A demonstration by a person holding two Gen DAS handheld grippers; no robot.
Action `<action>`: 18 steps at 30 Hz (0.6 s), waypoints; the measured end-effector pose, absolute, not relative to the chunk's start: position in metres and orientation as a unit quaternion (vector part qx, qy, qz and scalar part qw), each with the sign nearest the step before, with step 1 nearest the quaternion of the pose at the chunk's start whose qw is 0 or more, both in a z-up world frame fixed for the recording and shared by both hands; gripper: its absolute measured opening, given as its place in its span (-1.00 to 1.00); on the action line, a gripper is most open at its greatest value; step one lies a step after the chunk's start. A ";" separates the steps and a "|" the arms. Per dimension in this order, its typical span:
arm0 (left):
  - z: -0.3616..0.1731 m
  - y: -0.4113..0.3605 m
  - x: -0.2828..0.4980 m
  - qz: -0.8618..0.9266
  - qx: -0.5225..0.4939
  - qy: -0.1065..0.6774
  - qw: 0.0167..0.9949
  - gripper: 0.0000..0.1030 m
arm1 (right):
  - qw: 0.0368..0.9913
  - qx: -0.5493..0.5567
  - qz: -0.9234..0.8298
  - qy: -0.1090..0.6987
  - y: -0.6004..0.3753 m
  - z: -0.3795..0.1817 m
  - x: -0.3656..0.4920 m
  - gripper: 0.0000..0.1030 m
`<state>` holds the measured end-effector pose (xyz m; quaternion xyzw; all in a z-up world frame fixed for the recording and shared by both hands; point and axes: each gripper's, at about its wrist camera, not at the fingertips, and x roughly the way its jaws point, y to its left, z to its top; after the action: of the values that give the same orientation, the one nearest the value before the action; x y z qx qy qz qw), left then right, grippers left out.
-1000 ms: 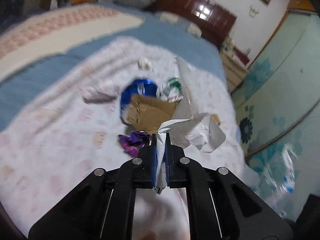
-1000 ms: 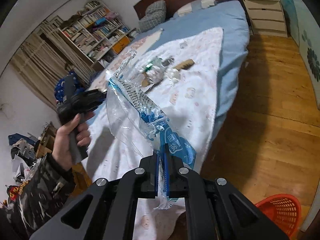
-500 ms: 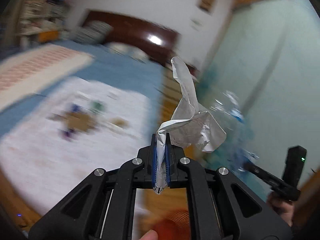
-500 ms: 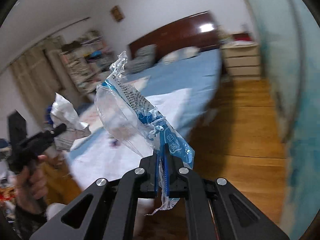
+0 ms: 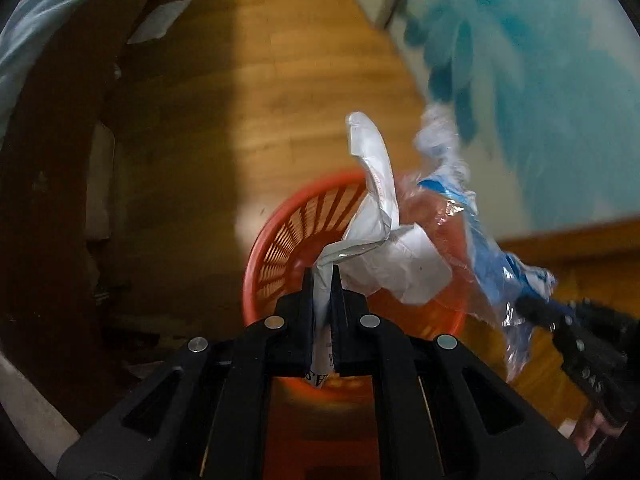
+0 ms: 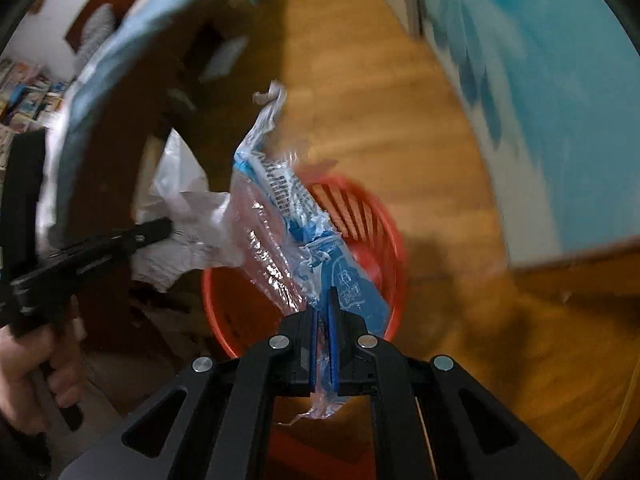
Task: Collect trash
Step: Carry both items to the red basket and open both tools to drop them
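My left gripper [image 5: 322,276] is shut on a crumpled white paper [image 5: 384,240] and holds it above a red slatted plastic basket [image 5: 280,240] on the wooden floor. My right gripper [image 6: 323,304] is shut on a clear and blue plastic wrapper [image 6: 280,200], also above the red basket [image 6: 384,232]. The wrapper [image 5: 480,248] and right gripper [image 5: 536,310] show at the right of the left wrist view. The left gripper [image 6: 166,228] with the white paper [image 6: 184,216] shows at the left of the right wrist view.
The dark wooden bed frame [image 6: 120,160] with the blue bedding [image 6: 132,40] stands left of the basket. A turquoise flowered wall panel [image 5: 520,80] is on the right. A white sheet [image 5: 160,20] lies on the floor further off.
Both grippers swung away from the bed and down toward the floor. They now hang over the red basket, each still holding its piece of trash.
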<state>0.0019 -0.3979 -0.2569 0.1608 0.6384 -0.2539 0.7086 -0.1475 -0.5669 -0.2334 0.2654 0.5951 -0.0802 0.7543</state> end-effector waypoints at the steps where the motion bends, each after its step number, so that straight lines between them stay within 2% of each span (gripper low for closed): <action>1: -0.260 -0.398 0.002 -0.249 0.168 0.643 0.704 -0.87 | 0.745 0.276 -0.084 0.601 -0.565 -0.246 -0.150 -0.89; 6: -0.267 -0.398 0.003 -0.248 0.185 0.645 0.698 -0.87 | 0.721 0.298 -0.078 0.620 -0.551 -0.280 -0.143 -0.89; 11: -0.265 -0.396 -0.002 -0.258 0.185 0.638 0.702 -0.87 | 0.729 0.280 -0.072 0.620 -0.539 -0.280 -0.135 -0.88; 14: -0.258 -0.403 -0.008 -0.257 0.180 0.637 0.704 -0.83 | 0.743 0.253 -0.072 0.615 -0.537 -0.279 -0.131 -0.76; 15: -0.257 -0.403 -0.008 -0.257 0.177 0.638 0.704 -0.80 | 0.745 0.248 -0.074 0.615 -0.537 -0.276 -0.130 -0.62; 16: -0.255 -0.402 -0.008 -0.254 0.176 0.639 0.705 -0.65 | 0.747 0.243 -0.079 0.614 -0.538 -0.272 -0.130 -0.37; 17: -0.255 -0.401 -0.008 -0.249 0.176 0.643 0.703 -0.32 | 0.748 0.239 -0.087 0.613 -0.542 -0.270 -0.131 -0.26; 18: -0.253 -0.400 -0.008 -0.245 0.176 0.645 0.702 -0.20 | 0.751 0.235 -0.096 0.610 -0.545 -0.264 -0.131 -0.15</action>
<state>-0.0077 -0.4003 -0.2533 0.1763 0.6453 -0.2450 0.7018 -0.1315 -0.5449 -0.2644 0.2351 0.6099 -0.0964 0.7506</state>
